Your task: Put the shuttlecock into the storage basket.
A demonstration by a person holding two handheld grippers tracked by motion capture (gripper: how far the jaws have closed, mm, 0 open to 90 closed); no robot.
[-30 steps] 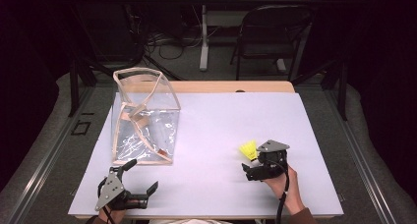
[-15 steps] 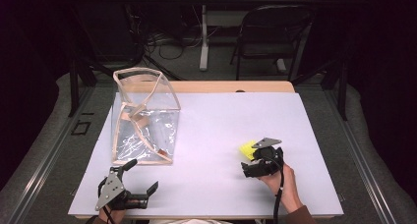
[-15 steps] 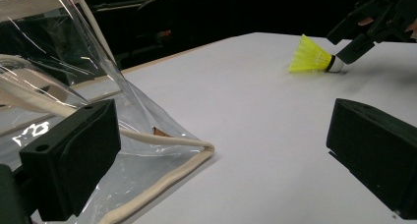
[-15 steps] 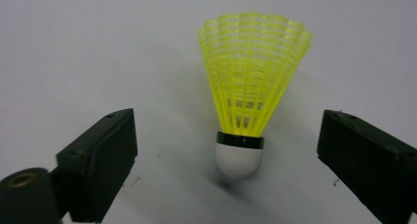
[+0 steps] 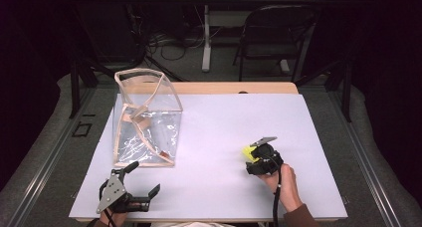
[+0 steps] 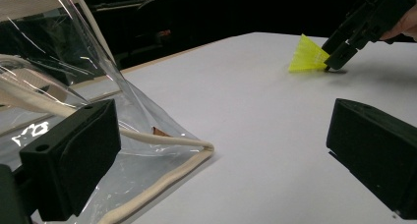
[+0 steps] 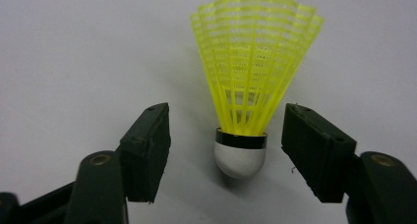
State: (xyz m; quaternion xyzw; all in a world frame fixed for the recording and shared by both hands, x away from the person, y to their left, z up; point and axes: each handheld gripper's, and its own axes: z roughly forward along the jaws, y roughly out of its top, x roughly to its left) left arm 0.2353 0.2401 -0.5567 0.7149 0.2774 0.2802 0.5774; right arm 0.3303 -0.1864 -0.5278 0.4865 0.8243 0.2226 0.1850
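Observation:
A yellow shuttlecock [image 7: 255,62] with a white cork base lies on the white table top [image 5: 219,122], its skirt pointing away from my right gripper [image 7: 226,130]. That gripper is open, one jaw on each side of the cork and touching nothing. From above, the shuttlecock [image 5: 247,151] pokes out just left of the right gripper [image 5: 256,160]. Near the front left corner my left gripper [image 5: 145,177] rests open and empty. Along its jaws I see the shuttlecock [image 6: 306,54] far off, with the right gripper [image 6: 344,49] on it.
A clear plastic bag [image 5: 144,122] with cream trim stands open at the table's left, and its corner [image 6: 162,145] lies just ahead of my left jaws. A folding chair [image 5: 278,33] and floor cables sit beyond the far edge.
My right gripper has moved forward and left, and tipped down so its open jaws now straddle the shuttlecock's cork. The left gripper has stayed put.

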